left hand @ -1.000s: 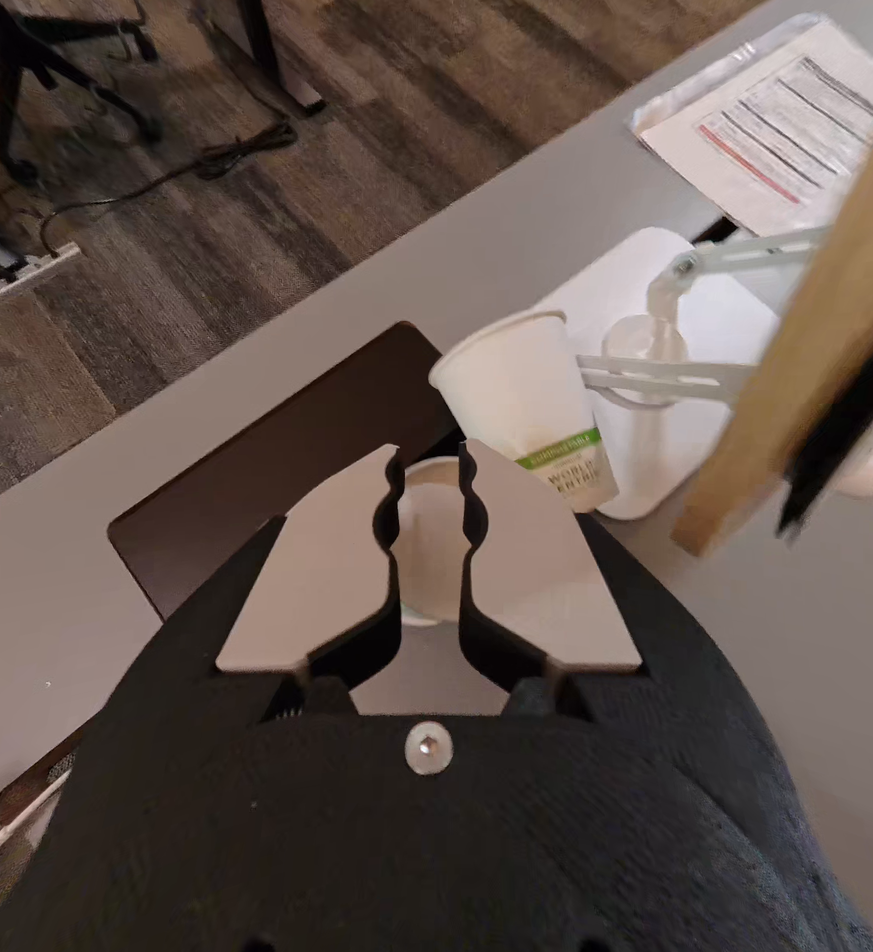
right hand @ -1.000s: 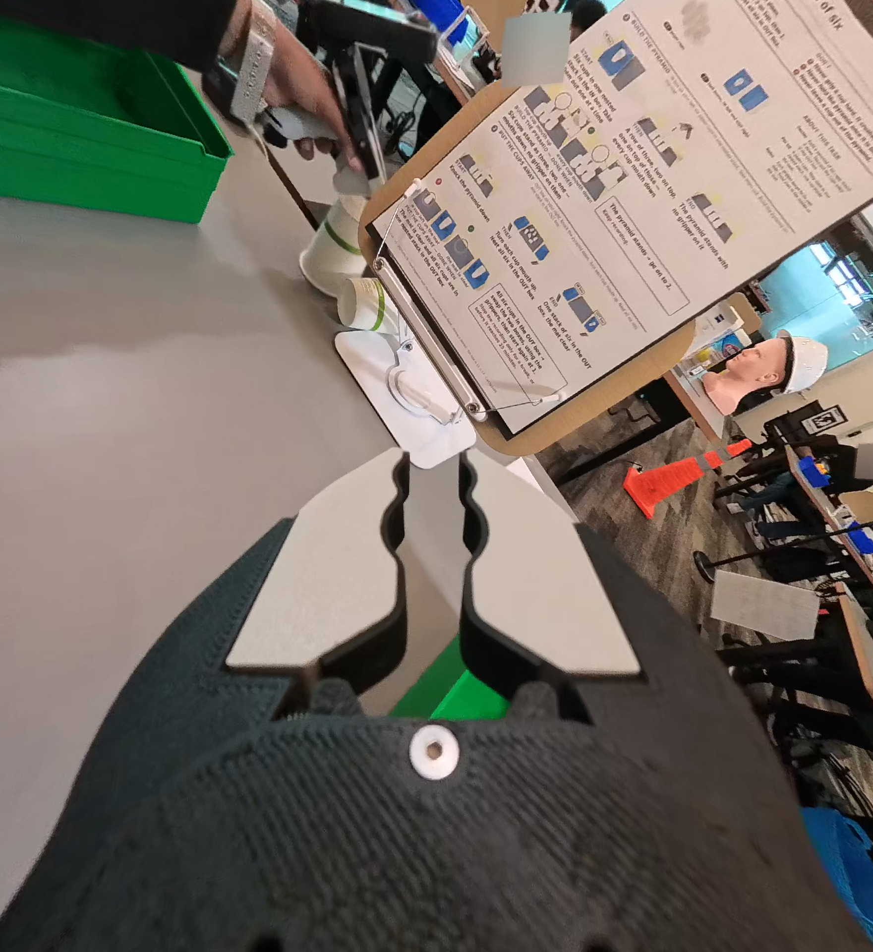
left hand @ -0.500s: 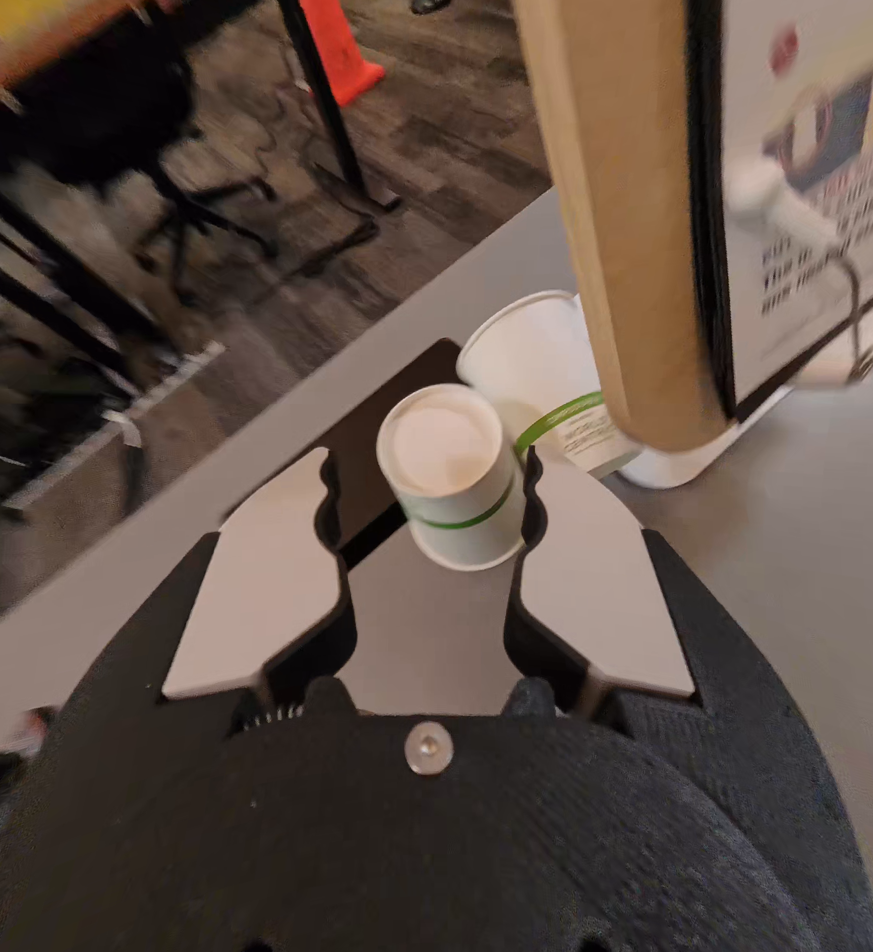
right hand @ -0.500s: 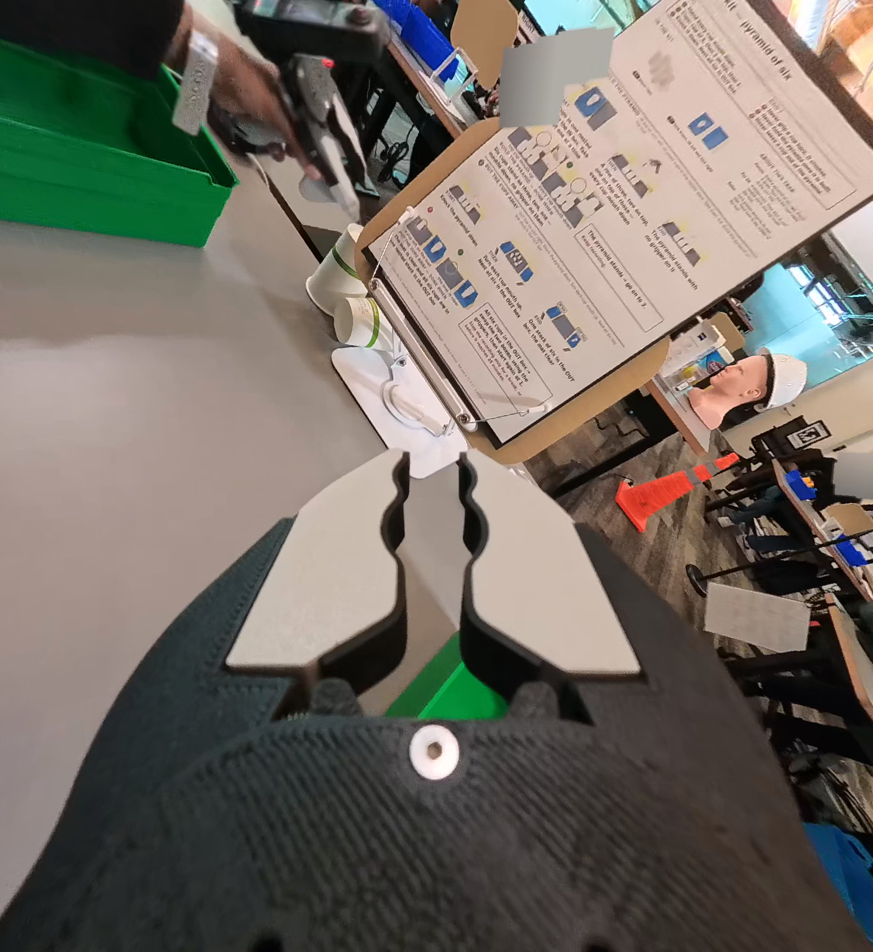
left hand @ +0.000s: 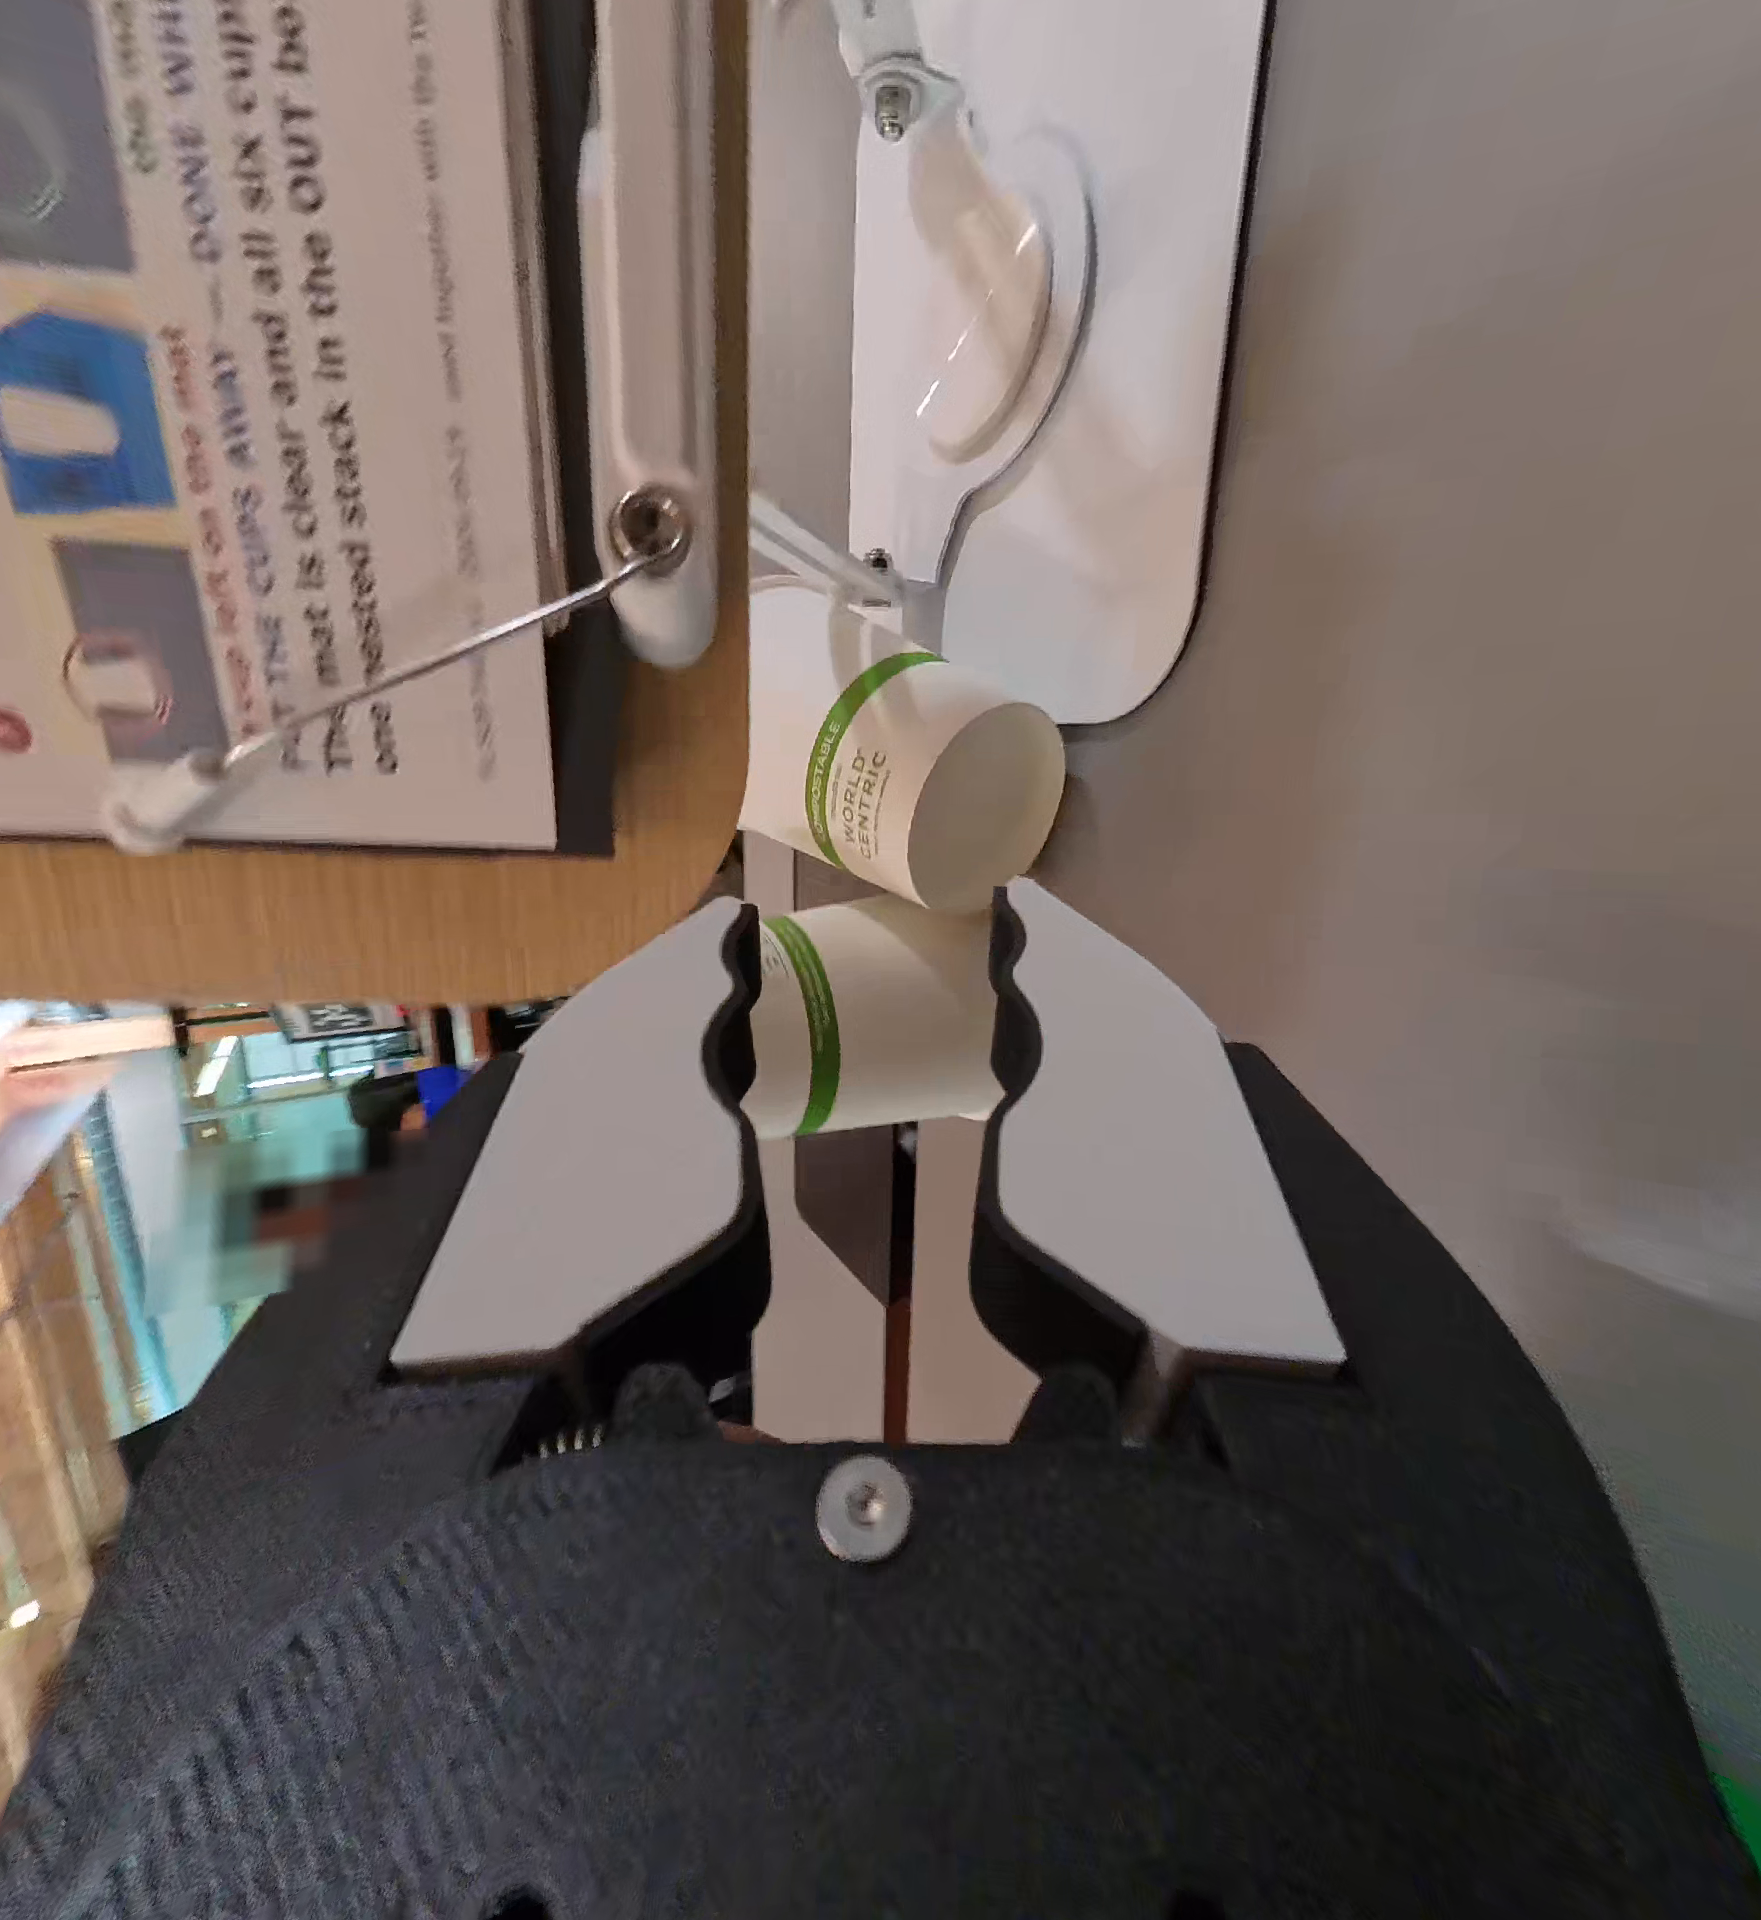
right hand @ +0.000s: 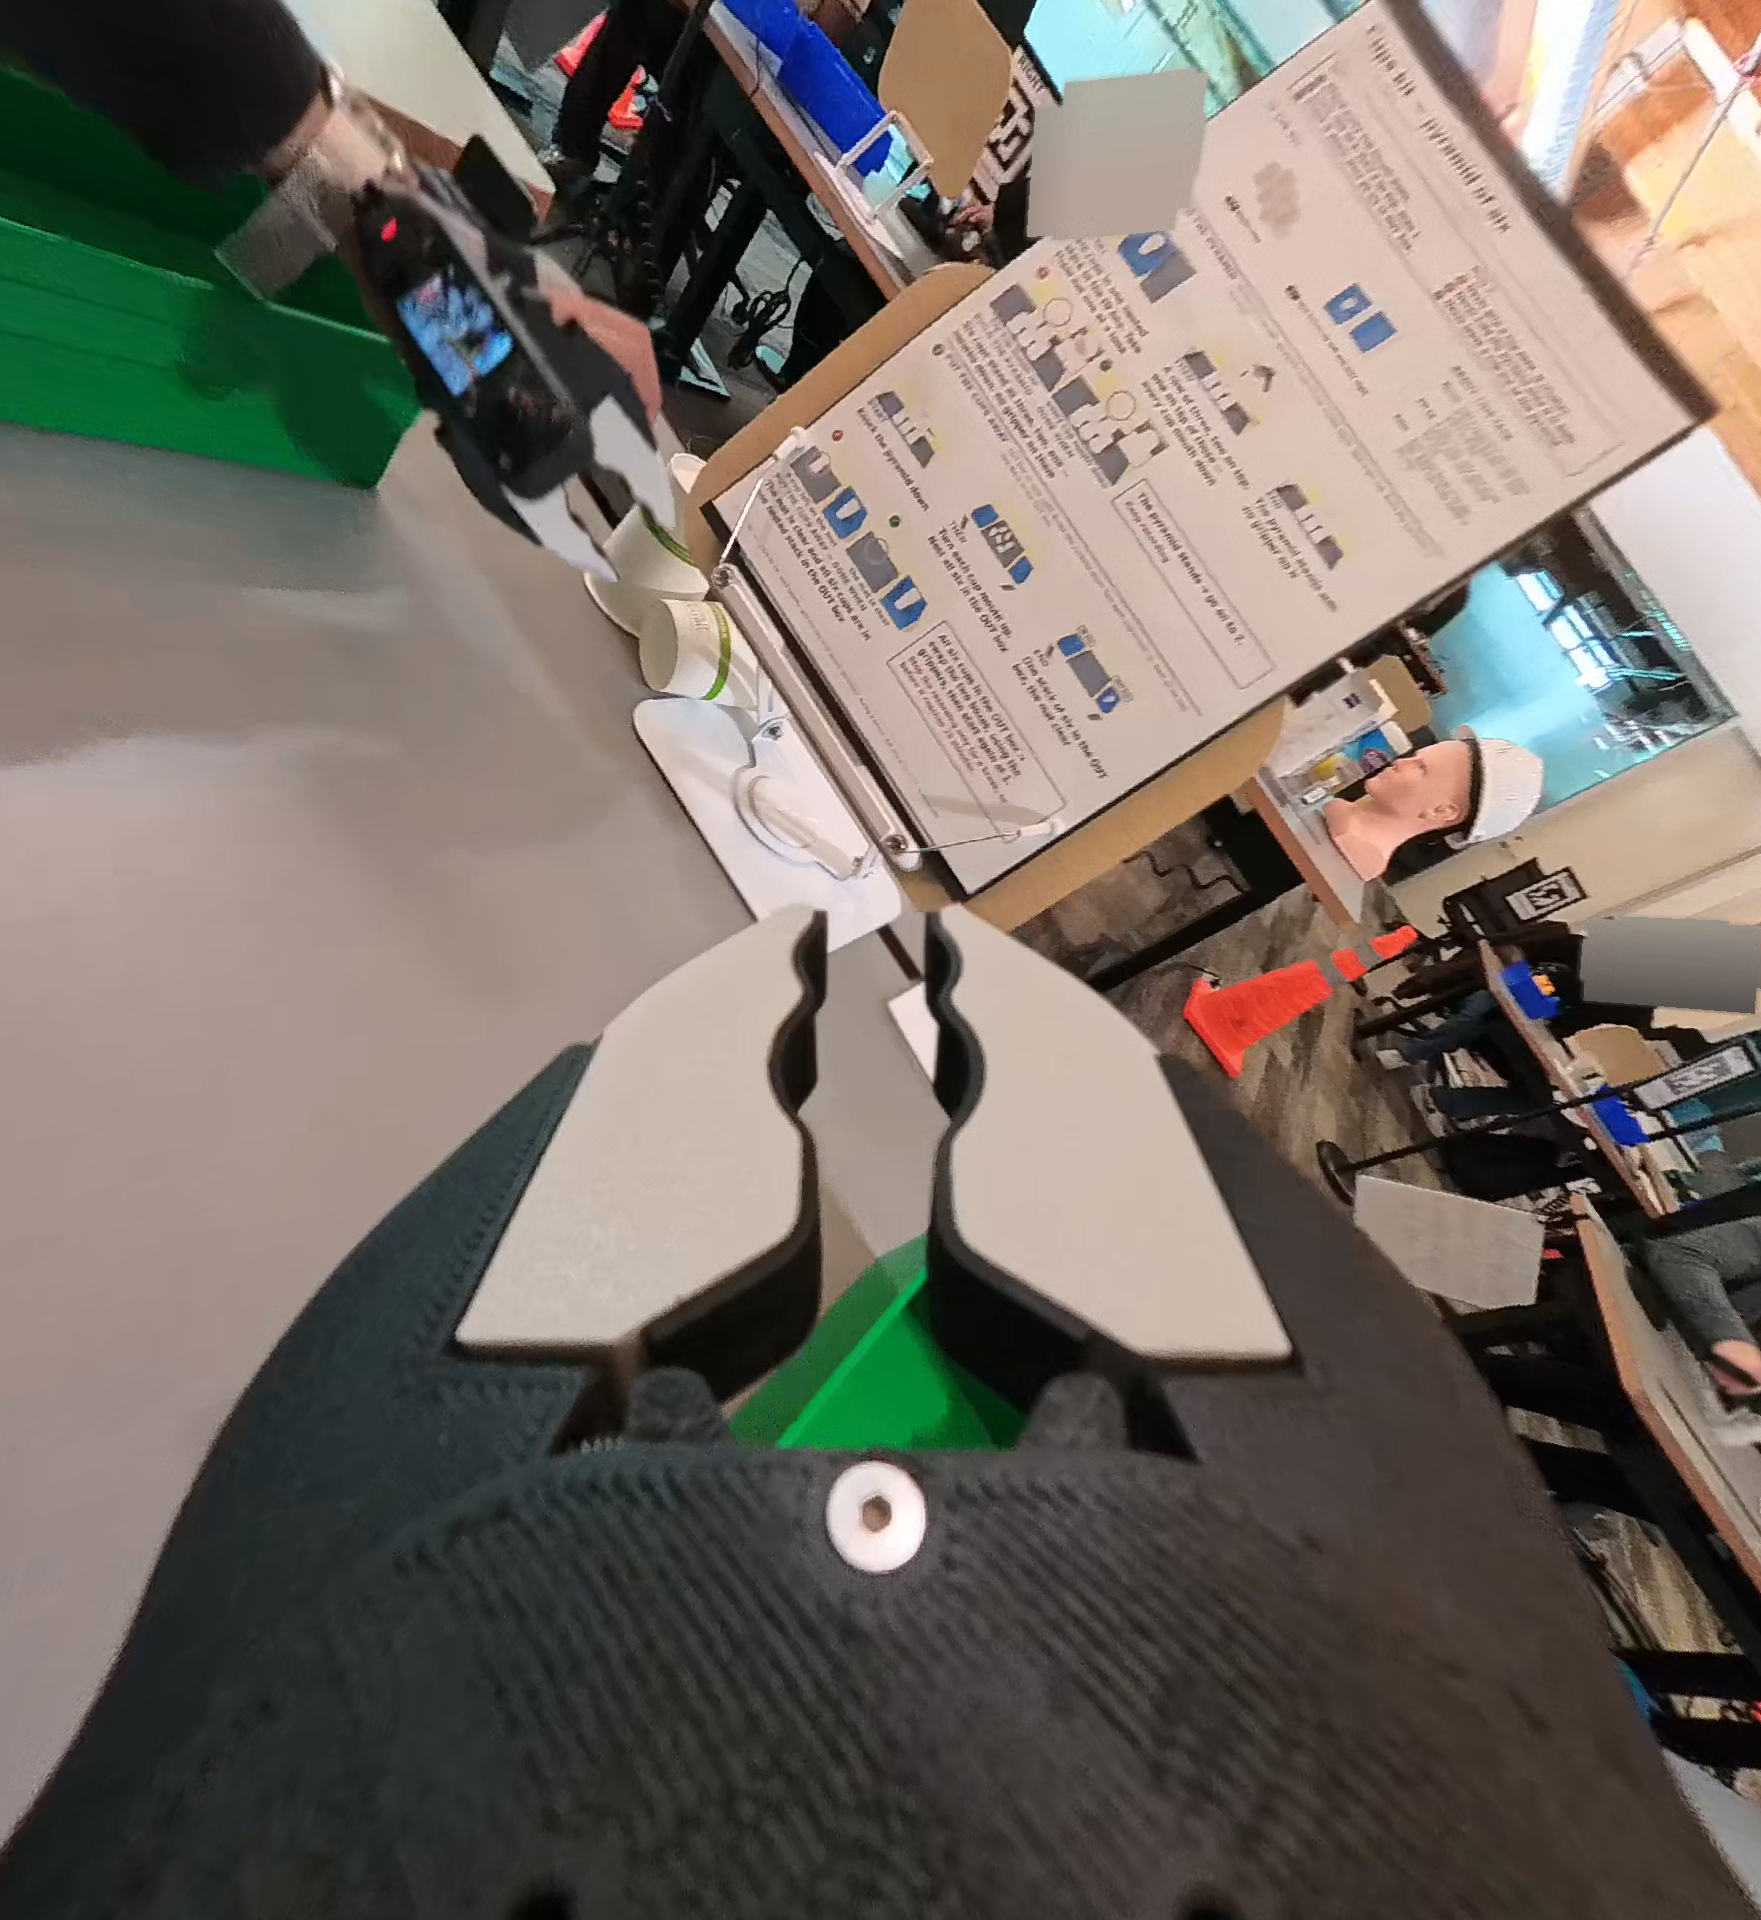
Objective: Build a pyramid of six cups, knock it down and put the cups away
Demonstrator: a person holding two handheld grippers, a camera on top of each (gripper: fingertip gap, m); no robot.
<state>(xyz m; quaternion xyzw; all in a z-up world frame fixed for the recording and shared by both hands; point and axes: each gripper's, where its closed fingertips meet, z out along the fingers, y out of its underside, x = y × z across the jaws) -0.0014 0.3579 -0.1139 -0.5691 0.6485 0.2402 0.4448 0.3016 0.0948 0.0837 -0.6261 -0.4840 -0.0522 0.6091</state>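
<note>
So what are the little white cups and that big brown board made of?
The cup between the left gripper fingers looks like thin paper: matte white wall with a printed green band. The cup beside it looks the same, with a rolled paper base. The board looks like wood or wood-look laminate: tan with faint grain lines; which one is hard to tell.

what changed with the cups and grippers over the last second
The left hand-held gripper opened around, then closed on, the small white paper cup with a green band. The second white paper cup stayed beside the white stand base. The right hand-held gripper stayed narrowly parted, empty, over the grey table.
</note>
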